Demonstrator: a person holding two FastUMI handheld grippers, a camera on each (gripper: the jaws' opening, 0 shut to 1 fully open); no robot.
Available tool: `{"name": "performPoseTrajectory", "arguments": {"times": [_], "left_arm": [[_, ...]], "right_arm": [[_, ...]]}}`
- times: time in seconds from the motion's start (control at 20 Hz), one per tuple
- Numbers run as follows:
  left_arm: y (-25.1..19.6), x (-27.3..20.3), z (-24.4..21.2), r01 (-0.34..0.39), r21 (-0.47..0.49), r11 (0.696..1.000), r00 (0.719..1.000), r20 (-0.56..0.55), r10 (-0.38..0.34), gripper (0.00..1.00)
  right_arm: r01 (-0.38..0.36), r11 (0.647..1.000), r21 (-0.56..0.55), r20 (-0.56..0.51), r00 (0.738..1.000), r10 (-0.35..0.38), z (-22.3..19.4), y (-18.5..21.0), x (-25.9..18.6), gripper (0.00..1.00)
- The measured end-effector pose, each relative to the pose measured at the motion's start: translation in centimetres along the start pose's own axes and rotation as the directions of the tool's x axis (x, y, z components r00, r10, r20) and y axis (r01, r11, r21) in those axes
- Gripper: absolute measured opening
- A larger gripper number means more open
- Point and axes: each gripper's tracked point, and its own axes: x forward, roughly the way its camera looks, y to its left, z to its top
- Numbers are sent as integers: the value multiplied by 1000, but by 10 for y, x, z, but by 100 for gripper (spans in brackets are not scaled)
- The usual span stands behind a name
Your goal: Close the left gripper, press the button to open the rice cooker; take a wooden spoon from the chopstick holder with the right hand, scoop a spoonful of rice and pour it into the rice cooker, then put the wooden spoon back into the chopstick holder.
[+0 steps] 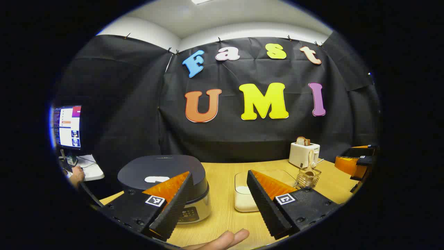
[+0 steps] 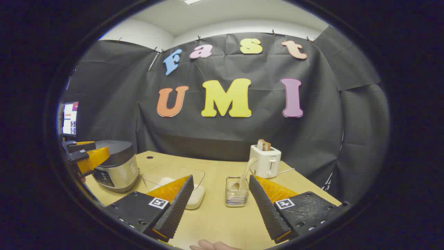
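The rice cooker (image 1: 163, 173) has a dark lid that is down and a silver body with a front panel; it stands on the wooden table (image 1: 222, 208), just behind my left gripper's left finger. My left gripper (image 1: 218, 198) is open, nothing between its fingers. Behind its right finger sits a white container of rice (image 1: 246, 194) with a clear lid. A wire chopstick holder (image 1: 308, 177) carries a wooden spoon (image 1: 309, 163). In the right gripper view, my right gripper (image 2: 220, 205) is open, with the chopstick holder (image 2: 237, 194) and wooden spoon (image 2: 245, 173) just ahead between its fingers. The rice cooker (image 2: 116, 166) stands far left there, with the rice container (image 2: 173, 184) in between.
A white toaster (image 2: 266, 161) with bread in it stands at the back of the table, near the black cloth wall. A monitor (image 1: 67, 126) and a person's hand (image 1: 77, 175) are off the table's left side. Fingertips (image 1: 225, 239) show at the table's near edge.
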Motion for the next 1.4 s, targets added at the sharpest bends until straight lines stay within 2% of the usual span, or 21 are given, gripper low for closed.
{"name": "performPoseTrajectory", "arguments": {"times": [0.25,0.4,0.75,0.85,1.05,1.1,1.15,1.2,1.25,1.4], "left_arm": [[7,-10,-9,-40,30,999,999,-23,41,99],[14,-12,-9,-69,63,996,997,-12,70,99],[20,-9,-6,-98,17,995,995,-23,98,99],[30,-8,-3,-131,7,991,991,-16,131,99],[44,-4,0,-152,-13,988,988,-41,152,99],[46,-3,3,-149,-17,989,988,-43,148,97],[50,-1,7,-149,-18,989,988,-49,148,88],[54,0,9,-147,-13,989,988,-57,146,88],[56,0,14,-140,-8,990,988,-61,139,84],[63,5,21,-110,5,994,990,-94,110,64]], "right_arm": [[27,997,69,32,999,-29,-3,-22,-7,96],[53,997,53,19,998,-54,-7,-36,-11,96],[102,994,47,32,994,-103,-10,-64,-23,96],[102,994,43,28,994,-103,-13,-65,-23,96],[96,994,53,9,995,-97,-20,-66,-23,95],[92,994,54,9,996,-92,-20,-64,-23,96],[88,995,52,8,996,-89,-20,-62,-24,95],[86,995,48,10,996,-87,-20,-61,-23,95],[85,996,41,11,996,-86,-20,-60,-23,95],[77,997,27,7,997,-77,-22,-56,-24,96]]}}
